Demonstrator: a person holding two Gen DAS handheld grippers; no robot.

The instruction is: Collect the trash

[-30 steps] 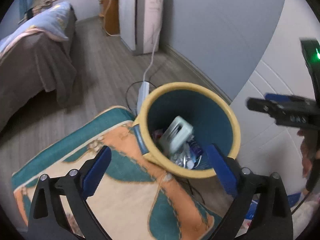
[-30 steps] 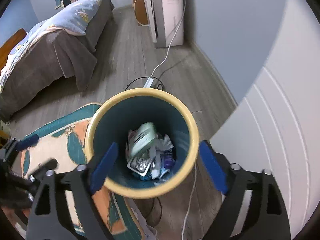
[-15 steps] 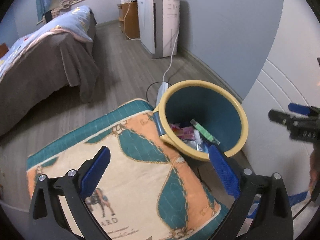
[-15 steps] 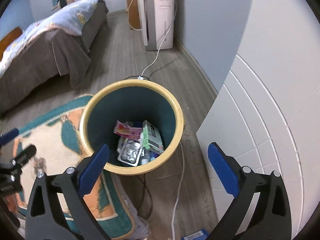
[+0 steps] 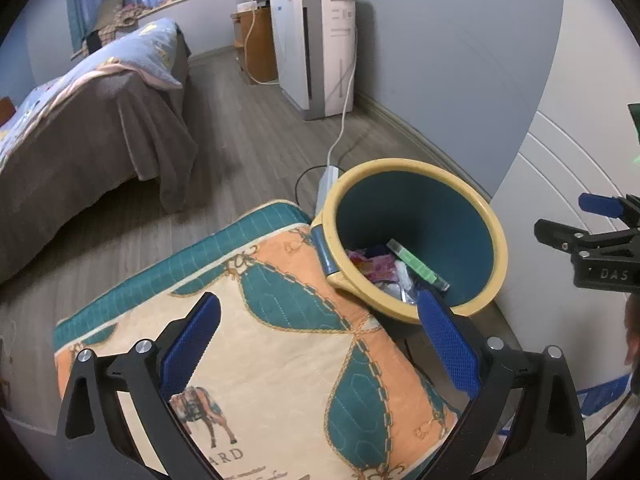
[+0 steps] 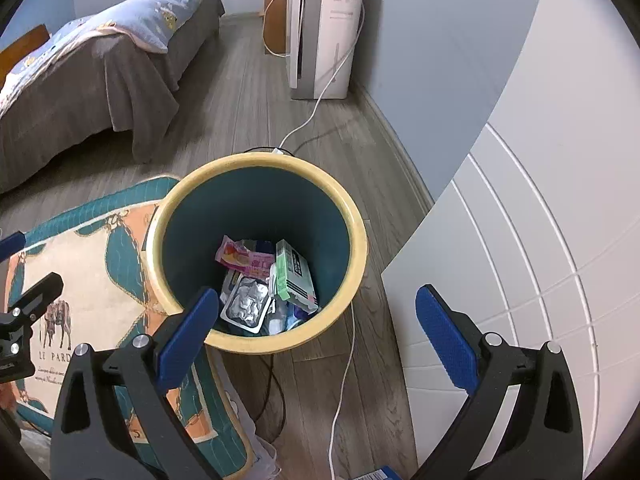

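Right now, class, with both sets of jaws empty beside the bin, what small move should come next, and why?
Probably draw the right gripper back from the bin: its jaws stand open, empty, and the green box already lies inside among wrappers.

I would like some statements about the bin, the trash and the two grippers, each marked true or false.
1. The yellow-rimmed bin holds several pieces of trash. True.
2. The right gripper is shut on the green and white box. False: its jaws stand wide open and empty; the box lies inside the bin.
3. The bin stands beside a patterned cushion. True.
4. The left gripper holds the pink wrapper. False: it is open and empty; the wrapper lies in the bin.
5. A white cable runs from the white appliance along the floor. True.
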